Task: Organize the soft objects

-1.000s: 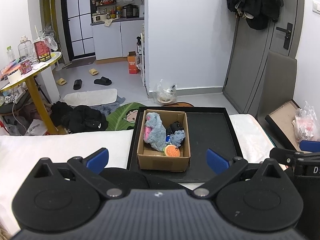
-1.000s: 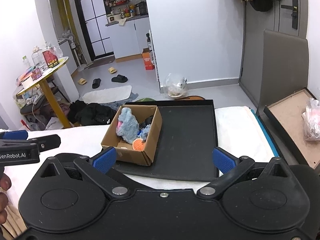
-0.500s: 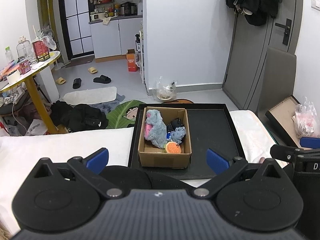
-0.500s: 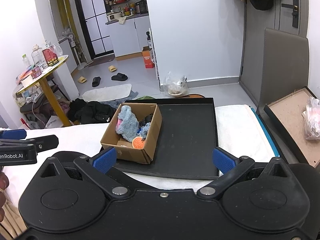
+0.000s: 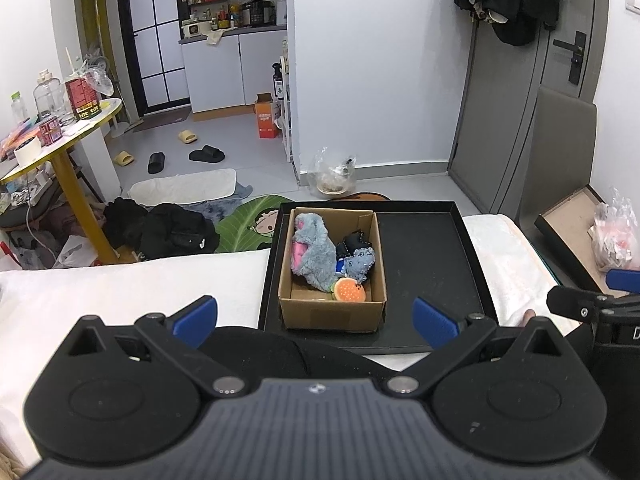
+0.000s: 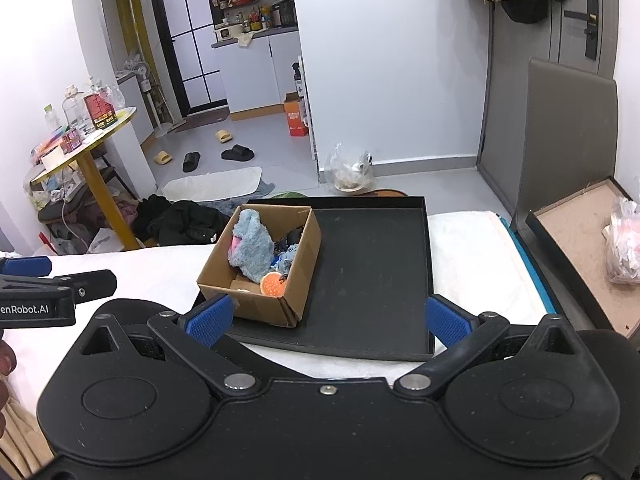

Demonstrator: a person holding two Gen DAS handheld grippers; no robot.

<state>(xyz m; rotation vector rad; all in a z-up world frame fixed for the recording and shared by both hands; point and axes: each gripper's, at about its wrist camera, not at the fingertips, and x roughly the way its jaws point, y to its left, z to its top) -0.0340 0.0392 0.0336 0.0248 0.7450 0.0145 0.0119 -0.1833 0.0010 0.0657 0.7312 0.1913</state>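
Note:
A cardboard box (image 5: pixel 332 312) (image 6: pixel 298 284) stands in the left half of a black tray (image 5: pixel 428 264) (image 6: pixel 372 264) on a white-covered bed. Inside the box lie a grey-blue plush with a pink patch (image 5: pixel 314 252) (image 6: pixel 252 246), a small blue plush (image 5: pixel 360 262) (image 6: pixel 288 260), a dark soft toy (image 5: pixel 354 242) and an orange burger-shaped toy (image 5: pixel 350 290) (image 6: pixel 273 284). My left gripper (image 5: pixel 315 316) is open, held back from the box. My right gripper (image 6: pixel 326 314) is open too, nothing between its blue pads (image 6: pixel 444 318).
The white bed cover (image 5: pixel 140 284) spreads left of the tray. A grey padded panel (image 6: pixel 560 140) and an open flat box (image 6: pixel 580 236) with a plastic bag stand at the right. Beyond the bed: dark clothes (image 5: pixel 168 232), a yellow round table (image 5: pixel 60 144), slippers.
Both grippers have drawn back and risen slightly, so the box and tray look a little farther off. Both stay open; the toys have not moved.

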